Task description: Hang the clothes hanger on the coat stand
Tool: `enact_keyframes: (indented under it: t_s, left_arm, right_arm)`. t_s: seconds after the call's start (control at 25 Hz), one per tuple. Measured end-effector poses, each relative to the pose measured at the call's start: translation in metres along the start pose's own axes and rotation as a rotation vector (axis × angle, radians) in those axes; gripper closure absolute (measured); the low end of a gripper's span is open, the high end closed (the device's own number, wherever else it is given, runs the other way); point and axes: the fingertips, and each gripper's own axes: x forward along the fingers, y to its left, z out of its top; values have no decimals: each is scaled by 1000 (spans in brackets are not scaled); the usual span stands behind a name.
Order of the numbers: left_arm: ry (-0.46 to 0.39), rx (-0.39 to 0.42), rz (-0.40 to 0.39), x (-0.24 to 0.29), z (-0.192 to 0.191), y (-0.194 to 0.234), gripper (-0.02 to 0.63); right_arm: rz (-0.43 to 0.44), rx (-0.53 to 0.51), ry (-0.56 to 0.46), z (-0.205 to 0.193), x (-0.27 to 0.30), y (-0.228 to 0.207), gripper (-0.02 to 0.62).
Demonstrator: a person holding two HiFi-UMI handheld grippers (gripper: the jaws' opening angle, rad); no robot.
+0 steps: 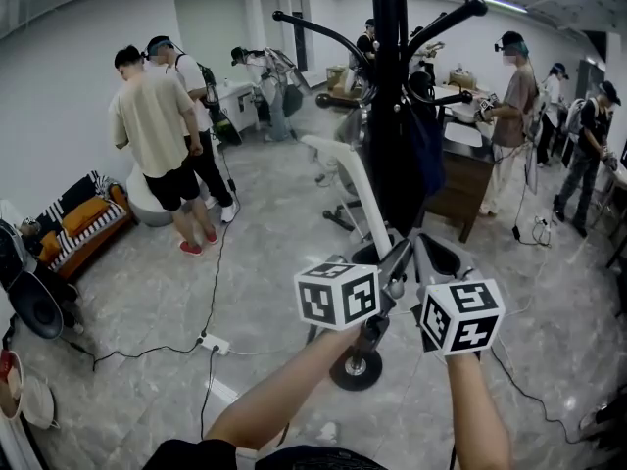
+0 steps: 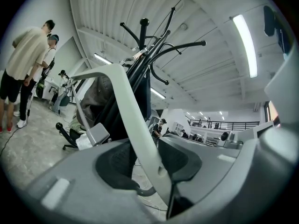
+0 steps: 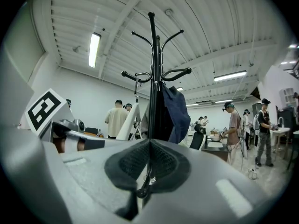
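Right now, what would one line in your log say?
step: hanging not yet done | left gripper: open around white plastic clothes hanger | right gripper: shut on thin dark wire | black metal coat stand: ahead

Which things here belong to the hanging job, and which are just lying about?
Job: white clothes hanger; black coat stand.
Lying about: striped bench; power strip on the floor; dark desk; blue garment already on the stand.

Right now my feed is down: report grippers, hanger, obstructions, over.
Left gripper open, white hanger between its jaws. Right gripper shut. Hanger not yet on coat stand. Dark blue garment hangs on it.
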Motion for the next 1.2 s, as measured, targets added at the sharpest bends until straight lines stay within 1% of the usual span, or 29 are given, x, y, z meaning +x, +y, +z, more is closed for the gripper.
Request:
enact_keyframes:
  t_s: [0.12,0.36,0.48,0.56,0.76,1.04,1.2]
  left_arm:
    - [-12,7,14,-6,3,-2,475]
    - [-52,14,33,-19,11,-8,434]
    - [-68,18,61,-26,14,-8,388]
    - [-74,21,73,-32,14,-11,373]
    - [-57,19,85,-45,4,-17,360]
    - [-46,15,94,-64,-8,-27,360]
    - [-44,30,96,-75,-9,-33,360]
  right_arm:
    - [7,-1,1,0,-4,4,594]
    - [18,-3,-3,3,-15,13,594]
    - [25,-4,-4,4,-21,17,595]
    - [29,-4,-2,3,-26,20,594]
    - [36,-3,4,-1,-39,29,594]
    - [40,7,14,-5,-57,42,595]
    - [39,14,17,-6,-65,50,594]
